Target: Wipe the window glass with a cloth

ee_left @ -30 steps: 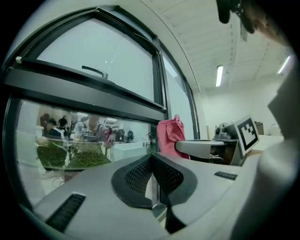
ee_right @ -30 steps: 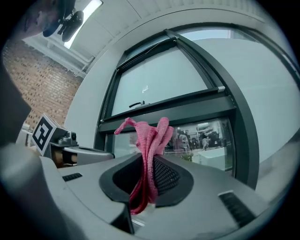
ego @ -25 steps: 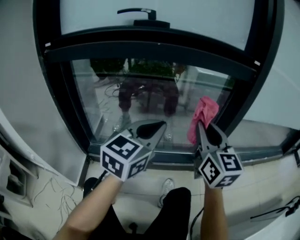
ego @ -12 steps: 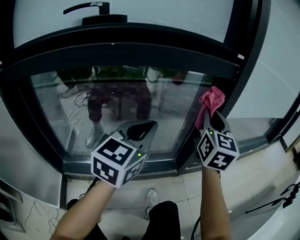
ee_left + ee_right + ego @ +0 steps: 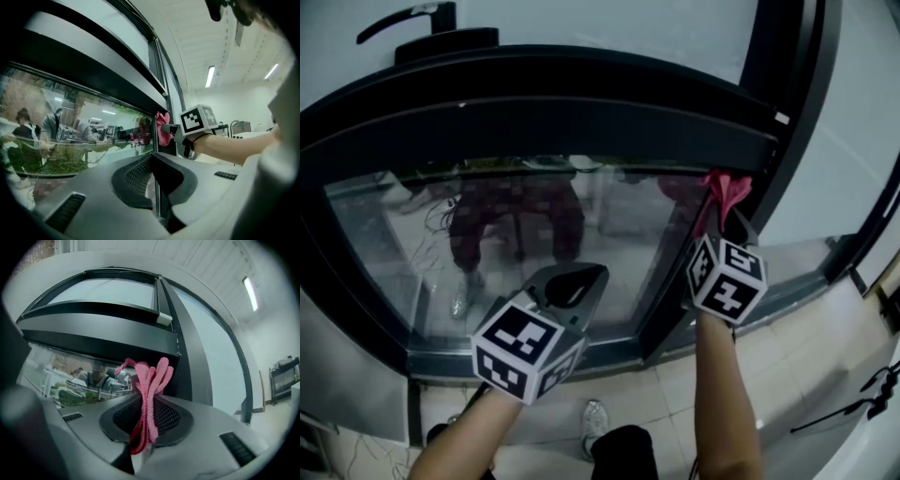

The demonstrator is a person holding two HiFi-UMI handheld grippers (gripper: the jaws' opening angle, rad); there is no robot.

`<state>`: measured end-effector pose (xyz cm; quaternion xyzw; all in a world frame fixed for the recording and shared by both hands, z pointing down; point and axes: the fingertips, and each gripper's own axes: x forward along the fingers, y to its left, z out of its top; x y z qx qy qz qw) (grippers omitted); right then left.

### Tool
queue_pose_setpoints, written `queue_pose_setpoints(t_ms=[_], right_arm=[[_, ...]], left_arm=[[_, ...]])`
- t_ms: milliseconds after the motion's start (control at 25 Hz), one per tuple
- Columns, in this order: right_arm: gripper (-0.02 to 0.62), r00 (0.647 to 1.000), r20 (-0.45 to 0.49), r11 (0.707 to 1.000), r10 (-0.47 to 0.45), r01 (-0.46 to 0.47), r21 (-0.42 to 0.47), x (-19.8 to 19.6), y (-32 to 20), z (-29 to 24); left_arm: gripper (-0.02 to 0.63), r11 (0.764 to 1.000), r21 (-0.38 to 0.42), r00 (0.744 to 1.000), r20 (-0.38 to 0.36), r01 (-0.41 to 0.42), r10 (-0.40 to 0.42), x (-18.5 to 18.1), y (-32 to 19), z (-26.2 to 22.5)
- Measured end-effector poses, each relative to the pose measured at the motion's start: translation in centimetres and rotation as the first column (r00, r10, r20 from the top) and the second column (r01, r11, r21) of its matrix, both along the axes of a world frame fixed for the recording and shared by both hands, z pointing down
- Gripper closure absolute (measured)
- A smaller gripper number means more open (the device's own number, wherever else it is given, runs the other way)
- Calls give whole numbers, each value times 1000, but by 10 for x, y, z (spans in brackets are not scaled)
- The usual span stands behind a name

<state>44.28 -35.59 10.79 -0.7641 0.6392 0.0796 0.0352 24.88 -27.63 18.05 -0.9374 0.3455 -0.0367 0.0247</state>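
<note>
Upright, the cloth (image 5: 151, 380) sits clamped between fingers (image 5: 172, 420) of the right gripper (image 5: 146, 401).

fuzzy pink cloth (image 5: 151, 380) pinched between the rough-meshed black pads (image 5: 168, 416) and smooth matt grey plastic of the right gripper (image 5: 144, 416), before glossy, reflective window glass (image 5: 534, 244) in a matt black frame (image 5: 544, 112).

The left gripper (image 5: 584, 275) and the right gripper (image 5: 724, 212) are grey, each with a white cube (image 5: 525, 349) bearing black square markers. The person wears dark trousers (image 5: 623, 456) and a white shoe (image 5: 594, 419).
</note>
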Motion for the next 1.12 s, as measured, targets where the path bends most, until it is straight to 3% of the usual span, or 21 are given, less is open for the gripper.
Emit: queue_pose_setpoints(t_ms=[200,440,760,1120], right_arm=[[529,1000,-6,1000,1,0,15,3,-14,-11],[529,992,-75,995,-98,99,7,-33,-22,-17],[529,966,-128,974,-225,228,12,-124,-14,-15],[529,918,-141,927,-370,374,5,-227,4,-16]], left_arm=[[603,1000,-4,1000,-13,0,0,-1,-14,-1],[603,999,-5,999,-23,46,-46,-26,-25,-3],[603,987,-17,987,-33,157,-158,-102,-19,4],[603,954,-28,953,-40,300,-301,-196,3,0]])
